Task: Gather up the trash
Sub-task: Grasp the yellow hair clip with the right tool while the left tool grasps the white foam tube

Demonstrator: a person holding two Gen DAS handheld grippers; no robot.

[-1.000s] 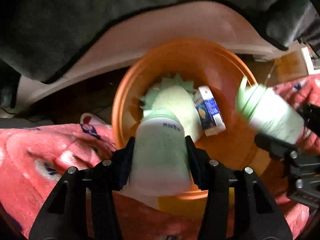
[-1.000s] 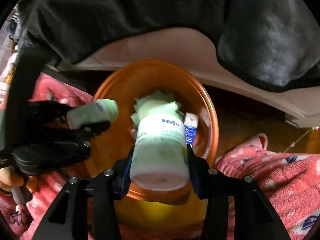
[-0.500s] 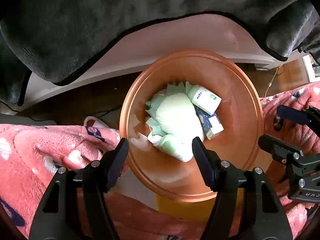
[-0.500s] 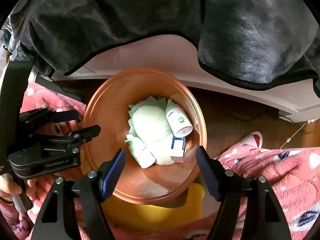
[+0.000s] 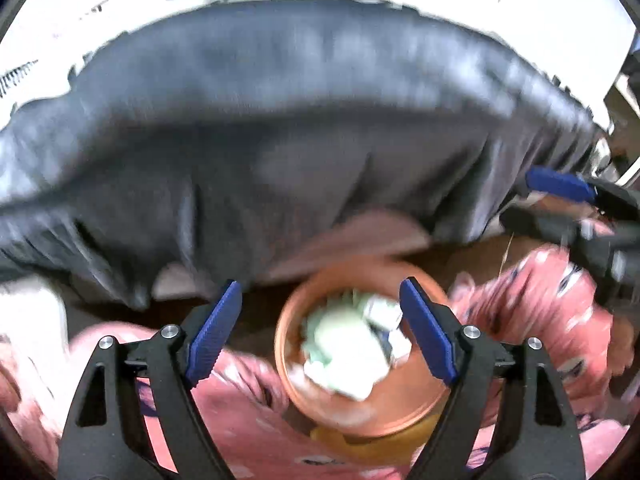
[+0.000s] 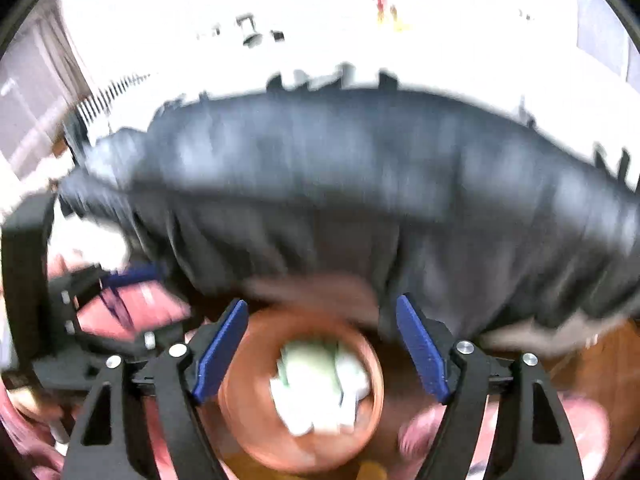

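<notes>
While empty, two hand-held grippers (image 5: 320, 283) (image 6: 321, 301)

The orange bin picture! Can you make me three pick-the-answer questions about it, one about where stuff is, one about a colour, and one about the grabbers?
1. Where is the trash?
A. Inside the bin
B. On the dark blanket
C. Between the left gripper's fingers

2. What colour are the gripper pads?
A. Red
B. Blue
C. Yellow

3. How is the right gripper?
A. Shut on a bottle
B. Shut on nothing
C. Open, holding nothing

Answers:
1. A: the pale green and white pieces lie within the orange rim.
2. B: blue strips line the inside of each black finger.
3. C: its jaws have just been opening and stand wide apart, with only the bin far below showing between them.
</notes>
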